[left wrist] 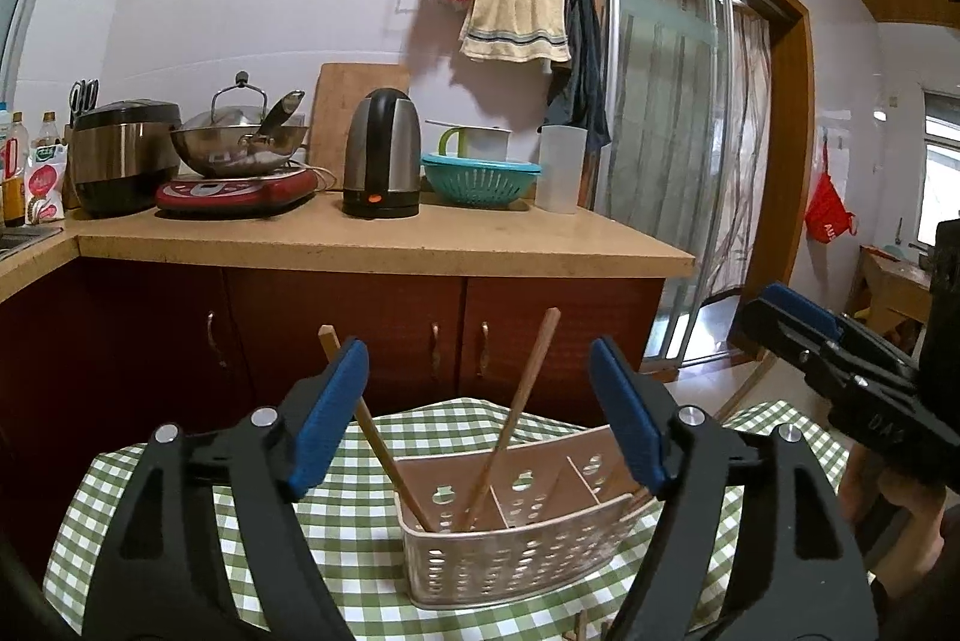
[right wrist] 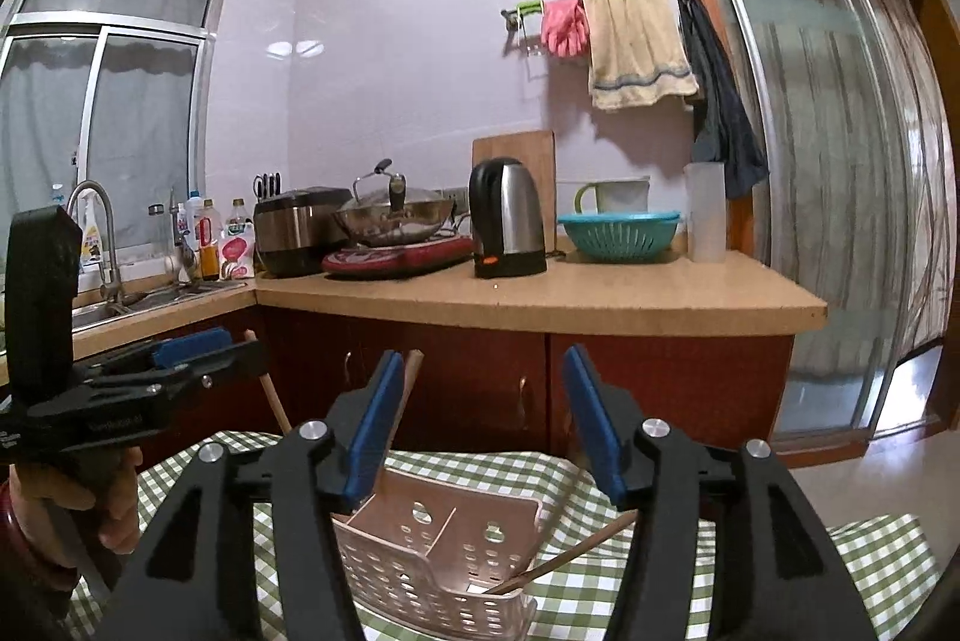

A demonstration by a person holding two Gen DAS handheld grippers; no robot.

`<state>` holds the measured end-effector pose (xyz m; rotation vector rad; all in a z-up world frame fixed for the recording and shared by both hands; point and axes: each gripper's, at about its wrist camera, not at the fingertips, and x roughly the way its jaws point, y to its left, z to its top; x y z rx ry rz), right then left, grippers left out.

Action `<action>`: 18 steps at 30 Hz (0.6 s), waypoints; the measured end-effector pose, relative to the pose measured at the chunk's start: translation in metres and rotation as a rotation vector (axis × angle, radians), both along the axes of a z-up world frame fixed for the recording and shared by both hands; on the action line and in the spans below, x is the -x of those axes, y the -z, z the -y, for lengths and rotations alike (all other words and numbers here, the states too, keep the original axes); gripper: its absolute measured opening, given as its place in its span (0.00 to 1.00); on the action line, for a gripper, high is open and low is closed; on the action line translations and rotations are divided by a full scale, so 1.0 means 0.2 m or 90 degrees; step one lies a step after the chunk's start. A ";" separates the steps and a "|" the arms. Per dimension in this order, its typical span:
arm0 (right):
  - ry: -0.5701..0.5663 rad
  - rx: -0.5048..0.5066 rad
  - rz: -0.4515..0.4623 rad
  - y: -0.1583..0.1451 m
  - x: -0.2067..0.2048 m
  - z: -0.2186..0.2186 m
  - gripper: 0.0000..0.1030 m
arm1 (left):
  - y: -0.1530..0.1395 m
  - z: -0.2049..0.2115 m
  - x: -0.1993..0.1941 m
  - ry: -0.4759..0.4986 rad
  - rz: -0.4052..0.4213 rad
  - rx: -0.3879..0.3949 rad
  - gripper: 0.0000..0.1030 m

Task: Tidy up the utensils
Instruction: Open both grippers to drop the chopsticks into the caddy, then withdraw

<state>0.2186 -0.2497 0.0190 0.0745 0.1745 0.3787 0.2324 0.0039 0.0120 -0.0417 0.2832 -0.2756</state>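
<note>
Left tool (left wrist: 480, 413) hides part of 1 chopstick (left wrist: 384, 452) in caddy (left wrist: 510, 557).

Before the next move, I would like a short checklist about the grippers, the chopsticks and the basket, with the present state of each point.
1. Left gripper open, nothing between its pads: ok.
2. Right gripper open, nothing between its pads: ok.
3. Two chopsticks stand leaning in the leftmost compartment of the basket, as the left wrist view shows: ok.
4. Basket upright on the checked cloth: ok.
5. One more stick leans low in the compartment at the basket's right end, in the right wrist view; it is apart from the other two: not ok if all should be together.
6. More utensils left on the table: cannot tell.
</note>
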 end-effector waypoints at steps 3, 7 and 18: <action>0.000 -0.005 0.007 -0.02 0.05 0.02 0.54 | -0.01 0.01 0.04 0.000 0.007 -0.010 0.73; 0.003 -0.002 0.019 -0.05 0.14 0.04 0.54 | -0.03 0.02 0.13 -0.001 0.020 -0.022 0.74; 0.018 0.043 0.004 0.06 0.44 0.10 0.54 | 0.06 0.04 0.44 -0.008 0.013 -0.045 0.74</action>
